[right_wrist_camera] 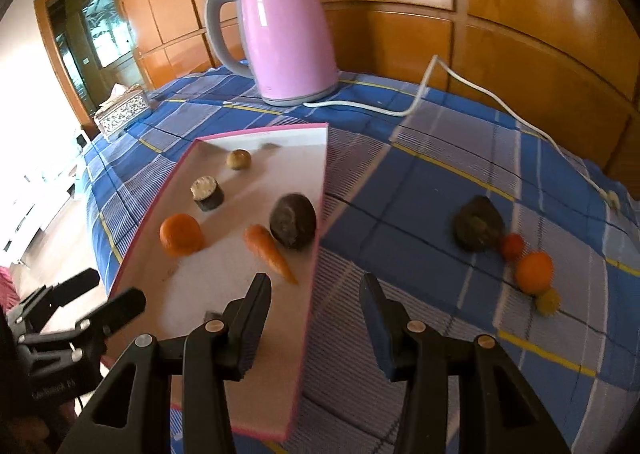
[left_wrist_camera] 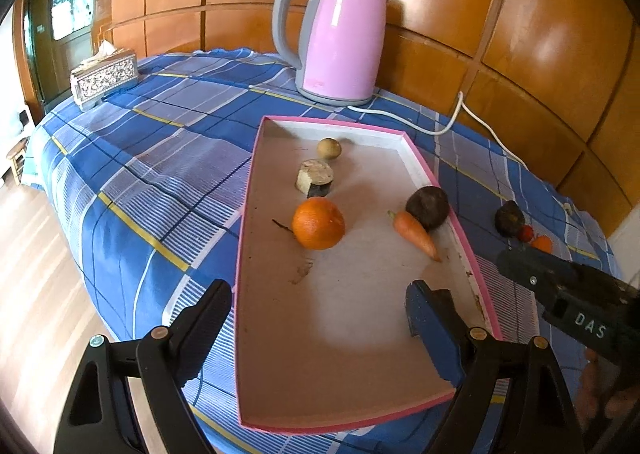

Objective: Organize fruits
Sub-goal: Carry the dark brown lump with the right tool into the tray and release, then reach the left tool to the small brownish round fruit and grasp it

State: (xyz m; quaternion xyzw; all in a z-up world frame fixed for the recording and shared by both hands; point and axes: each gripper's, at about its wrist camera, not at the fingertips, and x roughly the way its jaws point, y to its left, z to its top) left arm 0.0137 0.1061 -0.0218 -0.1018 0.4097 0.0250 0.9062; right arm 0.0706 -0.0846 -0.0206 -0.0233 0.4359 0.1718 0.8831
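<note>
Pink-rimmed tray [left_wrist_camera: 256, 182] flat on the blue checked cloth [left_wrist_camera: 160, 158] covering the surface. Inside the tray: an orange [left_wrist_camera: 318, 223] near the left wall, a carrot [left_wrist_camera: 416, 234] touching a dark round beet [left_wrist_camera: 428, 207] at the right wall, a cut stub with a pale top [left_wrist_camera: 315, 177] farther back, and a small tan ball [left_wrist_camera: 329, 149] near the far end.

Outside, well to the right on the cloth: a dark lump [right_wrist_camera: 478, 223], a small red fruit [right_wrist_camera: 512, 246] just beside it, another orange [right_wrist_camera: 534, 272] and a small yellow fruit [right_wrist_camera: 548, 300] (this last cluster blurred).

Left gripper [left_wrist_camera: 320, 314] poised over the tray's near end, jaws wide apart, nothing between them. Right gripper [right_wrist_camera: 316, 318] straddling the tray's right rim, jaws partly apart, clamped on nothing.

Pink kettle [left_wrist_camera: 336, 34] with white cord [left_wrist_camera: 452, 122] behind the tray; patterned tissue box [left_wrist_camera: 105, 76] at far left.
</note>
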